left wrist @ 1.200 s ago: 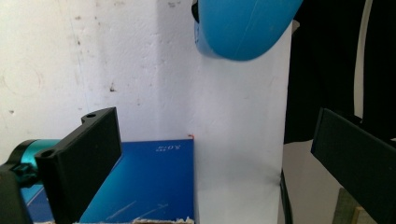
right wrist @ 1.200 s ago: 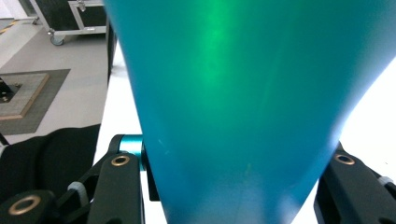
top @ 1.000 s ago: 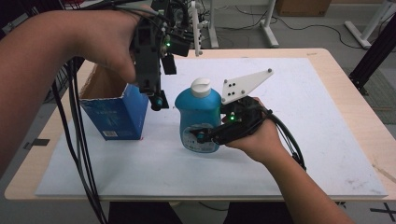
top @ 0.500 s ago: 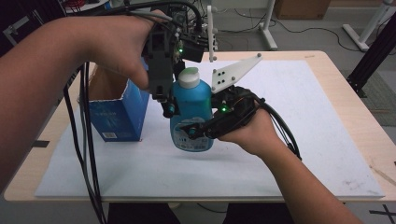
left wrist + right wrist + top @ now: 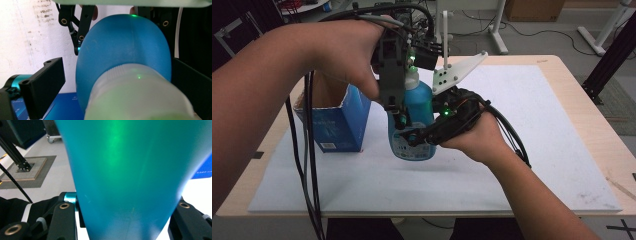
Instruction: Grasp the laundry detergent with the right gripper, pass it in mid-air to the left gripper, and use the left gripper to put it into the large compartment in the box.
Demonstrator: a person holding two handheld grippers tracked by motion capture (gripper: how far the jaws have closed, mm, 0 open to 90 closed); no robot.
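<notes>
A blue bottle [image 5: 418,107] with a pale cap [image 5: 412,80] hangs tilted just above the white mat [image 5: 537,150]. My right gripper [image 5: 424,136] is shut on its lower body from the right. In the right gripper view both jaws press the bottle's sides [image 5: 130,170]. My left gripper [image 5: 404,107] points down over the bottle's top. In the left gripper view the cap [image 5: 140,95] lies between its jaws. The left finger [image 5: 42,85] stands apart from the cap, so that gripper is open.
An open blue carton [image 5: 337,125] stands on the mat just left of the bottle, under my left forearm. Black cables [image 5: 309,165] hang from the left gripper down past the table's front edge. The wooden table [image 5: 592,115] extends to the right of the mat.
My right gripper has lifted the bottle off the mat and tilted it up towards the left gripper. The cap now sits between the left jaws.
</notes>
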